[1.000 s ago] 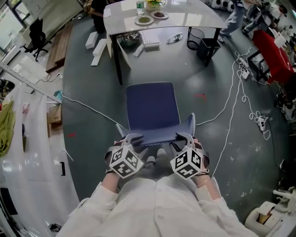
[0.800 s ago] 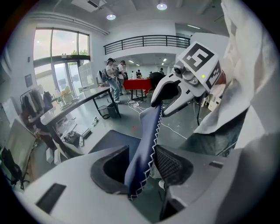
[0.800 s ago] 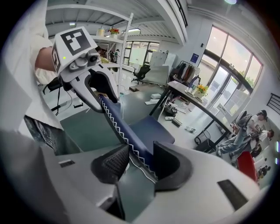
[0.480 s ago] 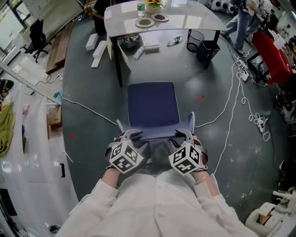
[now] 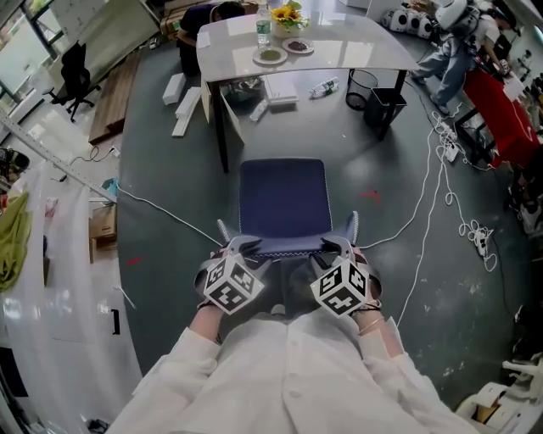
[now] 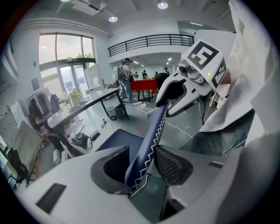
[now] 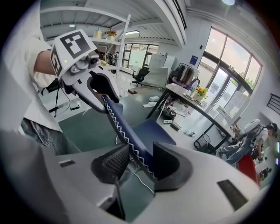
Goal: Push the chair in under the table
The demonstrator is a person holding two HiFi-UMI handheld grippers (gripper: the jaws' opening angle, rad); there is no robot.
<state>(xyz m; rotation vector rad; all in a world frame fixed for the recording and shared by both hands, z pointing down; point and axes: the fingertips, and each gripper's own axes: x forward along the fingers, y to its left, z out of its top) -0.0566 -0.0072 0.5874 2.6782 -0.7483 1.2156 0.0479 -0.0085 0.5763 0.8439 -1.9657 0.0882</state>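
A blue chair with white zigzag stitching stands on the grey floor, its seat [image 5: 282, 197] facing the white table [image 5: 356, 47] a short way ahead. My left gripper [image 5: 240, 248] is shut on the left end of the backrest's top edge [image 5: 284, 248], and my right gripper [image 5: 338, 247] on its right end. In the left gripper view the backrest [image 6: 151, 135] runs between the jaws of my left gripper [image 6: 142, 164] up to the right gripper [image 6: 175, 94]. In the right gripper view the backrest [image 7: 122, 127] sits between the pads of my right gripper [image 7: 140, 164].
Under the table lie boxes [image 5: 280, 91] and a bottle [image 5: 324, 86]; a mesh bin [image 5: 361, 85] and a black box [image 5: 386, 89] stand by its right leg. Plates and flowers [image 5: 288, 15] sit on top. White cables [image 5: 161, 203] cross the floor on both sides. A person [image 5: 445, 42] stands far right.
Both grippers have moved forward with the chair, whose seat front now reaches level with the table's near leg. The grips have not altered.
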